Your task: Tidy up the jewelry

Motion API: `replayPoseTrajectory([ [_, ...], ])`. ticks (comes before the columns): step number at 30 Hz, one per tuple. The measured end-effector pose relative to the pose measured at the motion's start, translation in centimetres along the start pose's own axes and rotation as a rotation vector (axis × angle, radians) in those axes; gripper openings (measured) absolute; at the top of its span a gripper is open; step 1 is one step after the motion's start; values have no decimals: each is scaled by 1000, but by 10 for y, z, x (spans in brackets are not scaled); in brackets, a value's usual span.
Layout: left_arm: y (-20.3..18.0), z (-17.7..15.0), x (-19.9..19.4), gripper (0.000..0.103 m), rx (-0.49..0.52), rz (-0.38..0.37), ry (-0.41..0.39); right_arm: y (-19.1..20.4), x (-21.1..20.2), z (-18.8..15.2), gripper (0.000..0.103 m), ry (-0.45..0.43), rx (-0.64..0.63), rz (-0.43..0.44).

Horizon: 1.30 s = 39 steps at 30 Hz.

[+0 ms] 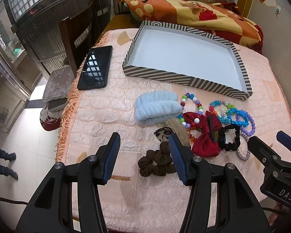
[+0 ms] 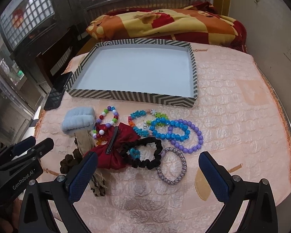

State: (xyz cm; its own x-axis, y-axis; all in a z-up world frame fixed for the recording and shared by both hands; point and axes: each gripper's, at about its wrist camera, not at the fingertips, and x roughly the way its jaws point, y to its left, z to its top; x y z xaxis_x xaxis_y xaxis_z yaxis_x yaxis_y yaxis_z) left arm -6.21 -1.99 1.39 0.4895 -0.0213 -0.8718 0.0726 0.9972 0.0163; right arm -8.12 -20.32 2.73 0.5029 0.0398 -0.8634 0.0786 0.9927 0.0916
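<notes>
A striped shallow box [image 1: 240,58] [image 2: 194,73] with a white, empty floor lies at the back of the pink table. In front of it lies a pile: a light blue headband [image 1: 157,106] [image 2: 78,121], a red bow clip [image 1: 203,136] [image 2: 116,147], a black scrunchie [image 1: 229,137] [image 2: 143,153], a brown scrunchie [image 1: 157,161] [image 2: 69,161], several bead bracelets [image 1: 240,116] [image 2: 172,132] and a woven bangle [image 2: 172,167]. My left gripper [image 1: 144,153] is open and empty, above the brown scrunchie's left. My right gripper [image 2: 148,172] is open and empty, near the black scrunchie and bangle.
A black phone [image 1: 96,67] [image 2: 57,93] lies left of the box near the table's fringed left edge. A folded orange and red blanket [image 1: 194,13] [image 2: 164,23] lies behind the box. A dark chair [image 1: 77,36] stands beside the table on the left.
</notes>
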Motion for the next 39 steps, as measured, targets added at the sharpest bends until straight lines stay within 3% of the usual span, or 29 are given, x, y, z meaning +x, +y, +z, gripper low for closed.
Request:
replayPoseTrajectory([
  [5, 1, -3, 1, 52, -6, 0, 7, -1, 3, -1, 103, 50, 16, 37],
  [39, 1, -2, -9, 52, -20, -16, -1, 0, -4, 1, 103, 20, 6, -2],
])
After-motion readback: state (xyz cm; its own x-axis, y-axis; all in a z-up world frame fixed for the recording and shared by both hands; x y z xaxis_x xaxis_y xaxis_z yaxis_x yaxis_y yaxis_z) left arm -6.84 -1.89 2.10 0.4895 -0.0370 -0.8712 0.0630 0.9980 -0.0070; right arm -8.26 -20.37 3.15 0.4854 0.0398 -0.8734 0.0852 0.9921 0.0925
